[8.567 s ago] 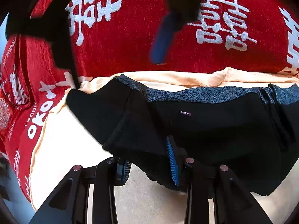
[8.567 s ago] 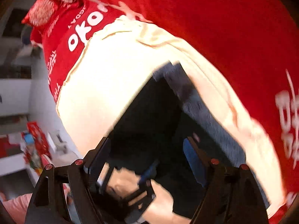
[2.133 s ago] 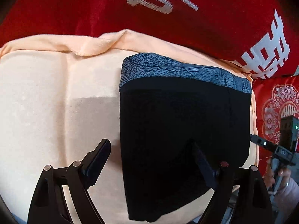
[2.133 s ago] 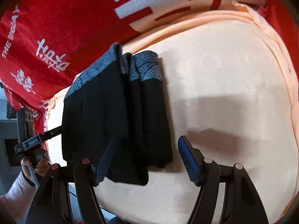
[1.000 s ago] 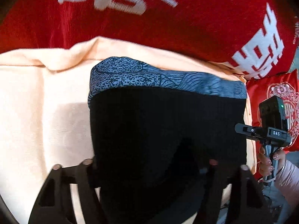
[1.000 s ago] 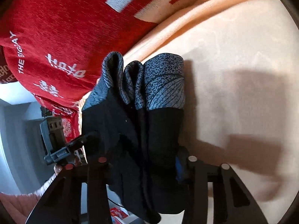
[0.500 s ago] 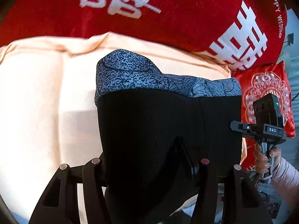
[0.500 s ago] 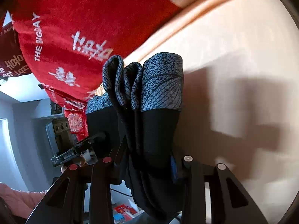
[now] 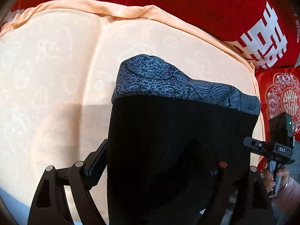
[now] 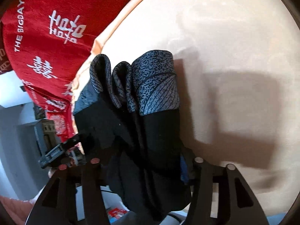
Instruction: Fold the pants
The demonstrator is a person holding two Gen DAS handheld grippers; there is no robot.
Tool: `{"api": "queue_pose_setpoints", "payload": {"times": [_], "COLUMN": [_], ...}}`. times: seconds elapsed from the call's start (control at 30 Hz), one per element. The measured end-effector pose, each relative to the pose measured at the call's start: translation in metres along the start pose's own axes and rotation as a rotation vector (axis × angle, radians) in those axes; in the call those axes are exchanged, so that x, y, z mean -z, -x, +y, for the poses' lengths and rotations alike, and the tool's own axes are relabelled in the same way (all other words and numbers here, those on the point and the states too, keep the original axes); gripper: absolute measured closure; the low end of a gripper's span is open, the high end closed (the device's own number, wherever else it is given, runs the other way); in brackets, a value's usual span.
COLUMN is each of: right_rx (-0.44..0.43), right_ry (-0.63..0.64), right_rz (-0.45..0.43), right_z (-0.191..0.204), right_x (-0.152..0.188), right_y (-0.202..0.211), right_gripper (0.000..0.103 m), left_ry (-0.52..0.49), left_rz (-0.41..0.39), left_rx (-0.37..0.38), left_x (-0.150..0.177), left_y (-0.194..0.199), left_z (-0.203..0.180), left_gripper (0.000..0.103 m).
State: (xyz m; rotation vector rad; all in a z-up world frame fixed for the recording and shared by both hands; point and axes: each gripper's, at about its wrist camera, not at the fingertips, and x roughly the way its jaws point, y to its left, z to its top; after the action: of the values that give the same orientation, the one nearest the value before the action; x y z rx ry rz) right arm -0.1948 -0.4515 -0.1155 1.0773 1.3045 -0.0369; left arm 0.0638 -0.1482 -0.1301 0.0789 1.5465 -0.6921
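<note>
Folded black pants (image 9: 178, 140) w/ a grey patterned waistband, bundle lifted off the peach sheet (image 9: 56, 75). Right gripper (image 10: 142, 161) jaws clamped on the stacked layers. Left gripper (image 9: 159, 161) jaws look closed on the fabric too, though one side is hidden. Red blanket (image 9: 215, 9) behind.

A home bedroom: peach bedsheet (image 9: 56, 75) and red wedding blanket (image 9: 234, 15).

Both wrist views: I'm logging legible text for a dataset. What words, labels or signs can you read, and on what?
"THE BIGDAY" in white on the red blanket.
"DAS" on the right tool, seen from the left wrist view.
White double-happiness characters on the red blanket, in both views.
A round double-happiness emblem on the red cushion.
Small white lettering at the blanket's right edge in the left view: too blurred.
Pants: none.
</note>
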Motion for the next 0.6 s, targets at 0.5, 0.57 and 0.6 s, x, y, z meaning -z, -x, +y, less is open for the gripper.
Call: {"api": "queue_pose_setpoints", "payload": {"times": [0.5, 0.57, 0.6], "right_rx": [0.293, 0.300, 0.304], "right_ry": [-0.023, -0.049, -0.059], "right_rz": [-0.049, -0.044, -0.037], "right_z": [0.014, 0.011, 0.010], "right_x": [0.017, 0.022, 0.023], "right_y": [0.046, 0.052, 0.054], "right_gripper": [0.026, 0.026, 0.026], "left_ry": [0.030, 0.030, 0.030], "left_rz": [-0.066, -0.058, -0.052], "left_rx": [-0.209, -0.237, -0.248], "left_x": [0.007, 0.010, 0.012], "left_y": [0.042, 0.043, 0.044], "left_z": [-0.024, -0.031, -0.035], "left_gripper": [0.017, 0.017, 0.017]}}
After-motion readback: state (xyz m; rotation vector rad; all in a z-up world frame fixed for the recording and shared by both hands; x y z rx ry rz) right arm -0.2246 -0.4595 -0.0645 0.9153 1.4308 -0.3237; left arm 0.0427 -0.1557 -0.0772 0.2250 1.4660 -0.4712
